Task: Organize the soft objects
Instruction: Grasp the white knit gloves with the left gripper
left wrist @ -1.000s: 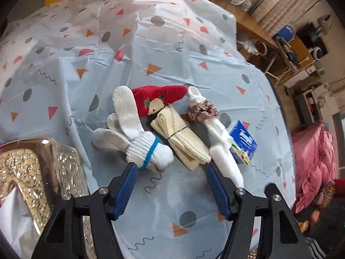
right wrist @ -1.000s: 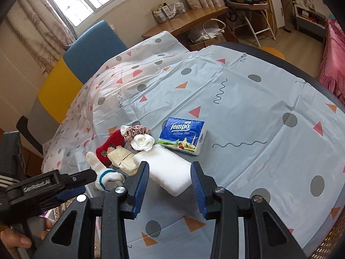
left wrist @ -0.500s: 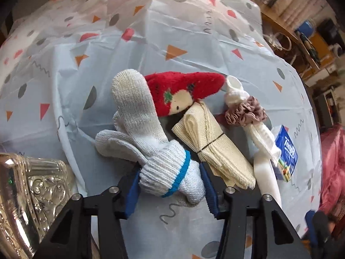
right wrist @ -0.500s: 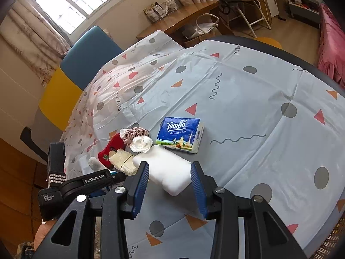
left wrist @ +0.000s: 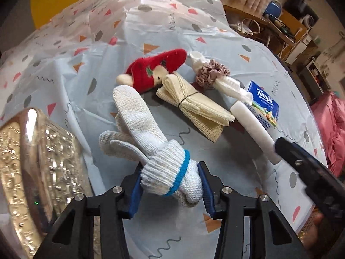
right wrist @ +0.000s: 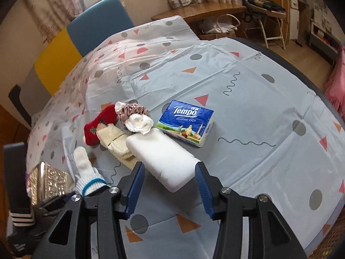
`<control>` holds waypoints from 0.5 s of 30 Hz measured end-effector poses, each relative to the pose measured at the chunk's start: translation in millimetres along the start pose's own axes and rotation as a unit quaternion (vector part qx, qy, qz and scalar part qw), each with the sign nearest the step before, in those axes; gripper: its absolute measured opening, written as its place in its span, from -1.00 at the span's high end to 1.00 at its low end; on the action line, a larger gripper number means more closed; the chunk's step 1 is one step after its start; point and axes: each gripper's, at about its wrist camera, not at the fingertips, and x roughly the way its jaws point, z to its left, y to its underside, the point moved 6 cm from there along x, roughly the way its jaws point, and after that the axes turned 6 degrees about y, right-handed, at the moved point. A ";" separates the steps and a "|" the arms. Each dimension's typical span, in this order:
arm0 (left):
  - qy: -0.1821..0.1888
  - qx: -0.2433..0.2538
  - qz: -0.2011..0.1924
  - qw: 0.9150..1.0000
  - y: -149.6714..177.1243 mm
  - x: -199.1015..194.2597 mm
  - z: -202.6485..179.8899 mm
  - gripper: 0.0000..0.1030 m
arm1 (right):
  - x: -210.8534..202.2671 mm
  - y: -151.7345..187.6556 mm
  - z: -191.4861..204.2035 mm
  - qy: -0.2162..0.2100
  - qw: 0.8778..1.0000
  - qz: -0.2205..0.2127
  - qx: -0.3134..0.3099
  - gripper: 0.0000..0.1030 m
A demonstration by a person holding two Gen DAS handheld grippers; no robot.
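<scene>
The left gripper has closed its fingers onto the white gloves; the right gripper is opening.

Both grippers are black frames with ribbed blue jaws (silver screws)

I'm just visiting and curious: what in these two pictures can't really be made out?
- Gold box: left view, cut off by the edge and blurred; contents unseen.
- White block: left view, near end hidden behind the right gripper; whole in the right view.
- Gloves: right view, cuff partly hidden by the left gripper, whose fingers are closing around it.
- Tissue pack small print: too small.
</scene>
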 end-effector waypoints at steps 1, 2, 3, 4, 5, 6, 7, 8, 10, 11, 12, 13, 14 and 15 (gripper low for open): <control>0.003 0.005 -0.002 1.000 -1.3 -4.8 -0.7 0.08 | 2.9 1.6 2.6 0.009 1.000 0.002 -0.013 0.05; 0.002 0.011 -0.005 1.000 -4.1 -8.7 -2.5 0.08 | 5.8 2.7 5.0 0.018 1.000 0.005 -0.025 0.05; 0.001 0.019 -0.011 1.000 -6.9 -14.5 -3.6 0.08 | 8.3 2.9 6.5 0.027 0.999 0.004 -0.036 0.05; 0.001 0.028 -0.016 0.999 -8.6 -20.3 -4.9 0.08 | 9.7 2.9 8.6 0.038 0.998 0.001 -0.048 0.05; -0.002 0.035 -0.024 0.999 -12.6 -26.5 -5.8 0.08 | 11.0 3.2 11.0 0.050 0.997 -0.003 -0.061 0.05; -0.003 0.041 -0.031 0.999 -17.3 -32.0 -6.3 0.08 | 12.5 3.9 12.7 0.060 0.995 -0.005 -0.074 0.05; -0.001 0.044 -0.035 0.998 -23.6 -34.7 -6.2 0.08 | 14.7 5.0 14.3 0.072 0.994 -0.006 -0.086 0.05; 0.001 0.045 -0.038 0.998 -30.4 -38.2 -6.1 0.08 | 17.1 5.5 14.8 0.083 0.992 -0.007 -0.094 0.05; 0.001 0.039 -0.044 0.998 -45.2 -42.6 -2.7 0.08 | 23.7 7.2 16.1 0.097 0.989 -0.001 -0.109 0.05; 0.002 0.032 -0.047 0.998 -53.9 -45.8 1.0 0.08 | 26.6 8.3 16.4 0.101 0.988 0.002 -0.113 0.05; 0.001 0.022 -0.051 0.998 -63.4 -48.3 6.7 0.08 | 29.1 8.7 16.6 0.107 0.987 0.004 -0.116 0.05; 0.000 0.013 -0.054 0.998 -70.7 -49.3 11.8 0.08 | 31.7 9.4 16.6 0.113 0.986 0.006 -0.121 0.05; -0.002 0.001 -0.061 0.998 -77.0 -56.3 21.0 0.08 | 33.6 9.6 17.7 0.118 0.985 0.006 -0.126 0.05; -0.004 -0.010 -0.069 0.998 -81.5 -64.2 31.1 0.08 | 36.0 9.9 18.8 0.121 0.984 0.006 -0.132 0.05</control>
